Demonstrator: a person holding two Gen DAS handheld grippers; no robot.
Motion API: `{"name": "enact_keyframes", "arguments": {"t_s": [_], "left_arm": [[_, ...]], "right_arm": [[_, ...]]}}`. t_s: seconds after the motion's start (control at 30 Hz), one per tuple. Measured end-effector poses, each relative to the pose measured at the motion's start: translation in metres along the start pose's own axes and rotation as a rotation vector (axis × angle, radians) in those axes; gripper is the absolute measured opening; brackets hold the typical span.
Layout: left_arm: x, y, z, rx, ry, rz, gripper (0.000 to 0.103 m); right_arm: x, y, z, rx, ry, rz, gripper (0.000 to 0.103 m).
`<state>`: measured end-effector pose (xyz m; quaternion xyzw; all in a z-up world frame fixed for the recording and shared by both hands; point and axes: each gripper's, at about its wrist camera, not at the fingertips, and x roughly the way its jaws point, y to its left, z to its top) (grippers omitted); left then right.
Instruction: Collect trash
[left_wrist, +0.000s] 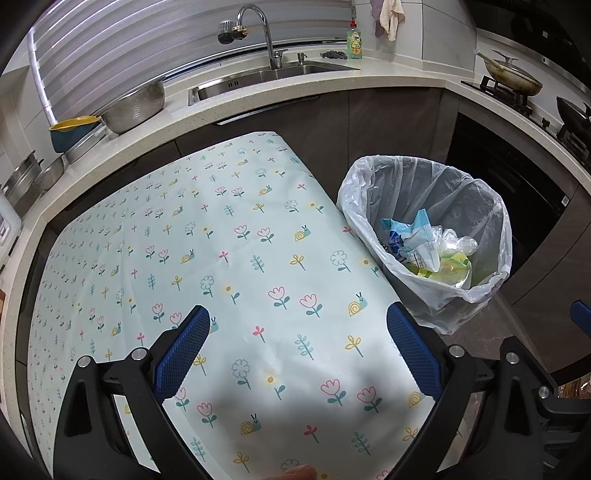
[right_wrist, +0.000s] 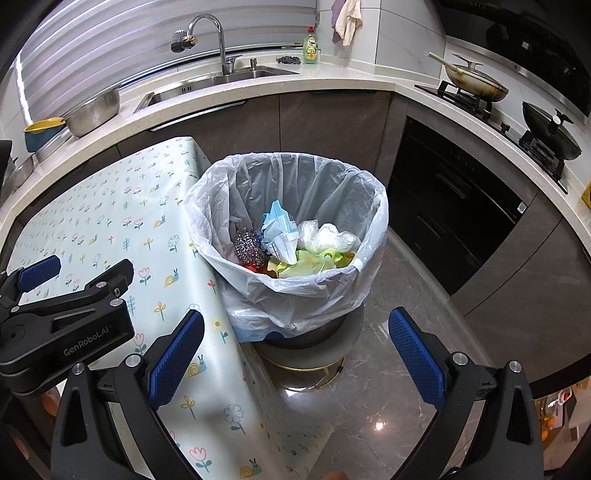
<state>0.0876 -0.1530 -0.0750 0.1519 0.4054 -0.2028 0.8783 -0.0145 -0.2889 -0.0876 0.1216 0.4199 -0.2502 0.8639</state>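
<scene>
The collecting looked finished or nearly so. The trash (right_wrist: 291, 243) sat low inside the lined bin (right_wrist: 373, 206), and the part of the flower-print desk (left_wrist: 221, 258) beside the bin carried nothing in either view. The left gripper (left_wrist: 299, 350) hovered over the desk, fingers (left_wrist: 181, 354) spread wide and grasping nothing. The right gripper (right_wrist: 295, 354) hung in front of the bin, partly over the floor (right_wrist: 388, 387), its fingers (right_wrist: 417, 358) likewise released and empty. As a judgement, the next move called for a look over whatever desk lay out of view for any stray piece, or else a close to the job.

The trash was a loose heap: a crumpled blue-and-white wrapper (right_wrist: 279, 232) on top, clear plastic (right_wrist: 325, 236) to its right, yellow-green film (right_wrist: 310, 264) nearest the bin's front rim, and a metal scouring ball (right_wrist: 247, 243) at the left. The thin liner (right_wrist: 295, 291) draped over the bin's rim.
</scene>
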Motion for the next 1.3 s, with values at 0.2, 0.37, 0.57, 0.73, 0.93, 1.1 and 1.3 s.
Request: {"name": "enact_keyframes", "arguments": {"t_s": [0.2,0.37,0.57,0.73,0.93,1.1,1.3], "left_arm": [[0.0007,0.0045,0.0027,-0.019,-0.005,0.014,0.092],[0.0020,0.0043,0.0023,-0.025,-0.001,0.017,0.092],[0.0014,0.0037,0.0023,-0.022,-0.005,0.018,0.092],[0.0010,0.0034,0.0024,-0.018,-0.006,0.019,0.092],[0.0005,0.0030,0.0027,-0.019,-0.007,0.018,0.092],[0.0003,0.0028,0.0026,-0.019,-0.009,0.016,0.092],[-0.0010,0.0017,0.0028,-0.013,-0.016,0.004,0.092]], "right_arm": [[0.0004,-0.0005,-0.0006,0.000,0.000,-0.002,0.096],[0.0013,-0.0003,-0.0001,-0.004,0.003,0.000,0.096],[0.0015,0.0004,-0.0004,-0.005,0.002,-0.001,0.096],[0.0019,0.0005,-0.0006,-0.008,0.002,-0.001,0.096],[0.0019,0.0014,-0.0009,-0.008,0.002,-0.002,0.096],[0.0017,0.0008,-0.0010,-0.007,0.000,-0.003,0.096],[0.0026,0.0009,-0.0008,-0.007,-0.001,-0.005,0.096]]}}
